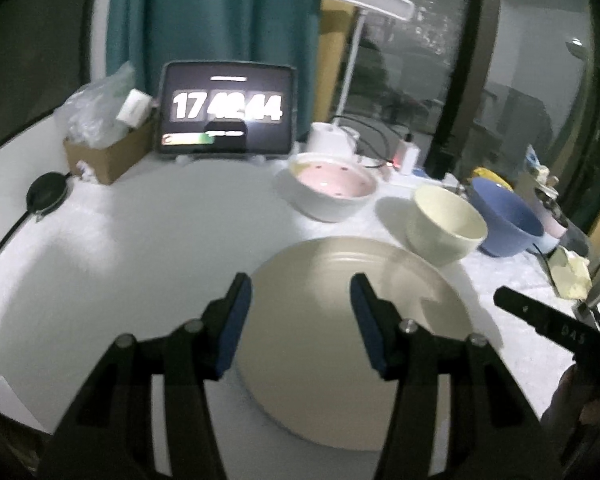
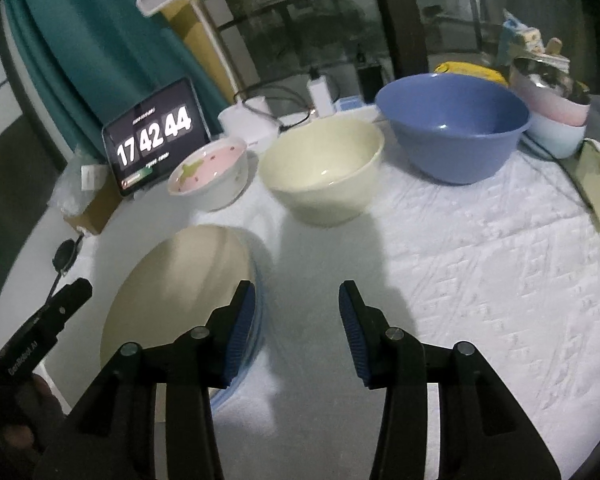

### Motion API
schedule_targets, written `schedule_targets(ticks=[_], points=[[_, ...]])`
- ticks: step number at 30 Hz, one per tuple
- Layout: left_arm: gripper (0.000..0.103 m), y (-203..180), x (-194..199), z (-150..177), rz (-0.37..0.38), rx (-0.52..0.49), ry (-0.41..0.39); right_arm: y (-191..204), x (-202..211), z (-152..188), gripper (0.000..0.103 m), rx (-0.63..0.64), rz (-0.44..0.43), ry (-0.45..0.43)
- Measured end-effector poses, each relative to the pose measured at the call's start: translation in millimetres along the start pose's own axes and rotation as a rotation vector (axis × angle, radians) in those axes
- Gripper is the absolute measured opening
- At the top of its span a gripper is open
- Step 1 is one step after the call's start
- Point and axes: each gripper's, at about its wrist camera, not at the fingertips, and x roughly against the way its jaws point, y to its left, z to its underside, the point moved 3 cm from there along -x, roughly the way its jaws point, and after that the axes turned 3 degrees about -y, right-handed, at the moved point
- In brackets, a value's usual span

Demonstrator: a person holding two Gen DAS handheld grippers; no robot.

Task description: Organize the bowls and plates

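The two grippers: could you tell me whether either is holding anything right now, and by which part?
Nothing is held. The left gripper stands open above the plate, and the right gripper stands open over the tablecloth.

A white quilted table (image 2: 480,264) carries a beige plate (image 1: 340,300), three bowls (image 2: 324,168) and a tablet (image 1: 226,108).

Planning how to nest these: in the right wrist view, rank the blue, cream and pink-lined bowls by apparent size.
1. blue bowl
2. cream bowl
3. pink-lined bowl
The pink-lined bowl sits farthest left in the fisheye picture, so distortion may exaggerate its smallness.
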Motion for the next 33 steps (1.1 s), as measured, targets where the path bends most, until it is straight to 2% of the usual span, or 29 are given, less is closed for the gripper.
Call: schedule_targets(ticks=[12, 23, 28, 33], points=[[0.053, -57.9, -0.5, -5.6, 0.079, -0.070, 0.004, -47.6, 26.4, -16.1, 0.046, -0.038, 0.056, -0.064], [0.054, -100.0, -7.3, -17.0, 0.141, -0.128, -0.007, -75.7, 33.4, -33.1, 0.046, -0.056, 0.067, -0.097], [0.060, -116.5, -13.5, -21.6, 0.164, -0.133, -0.015, -87.4, 29.5, -45.0, 0.046, -0.050, 0.085, -0.098], [0.062, -127.5, -23.4, -24.1, 0.175, -0.138, -0.010, -102.1, 22.3, -56.5, 0.046, -0.057, 0.106, -0.099]])
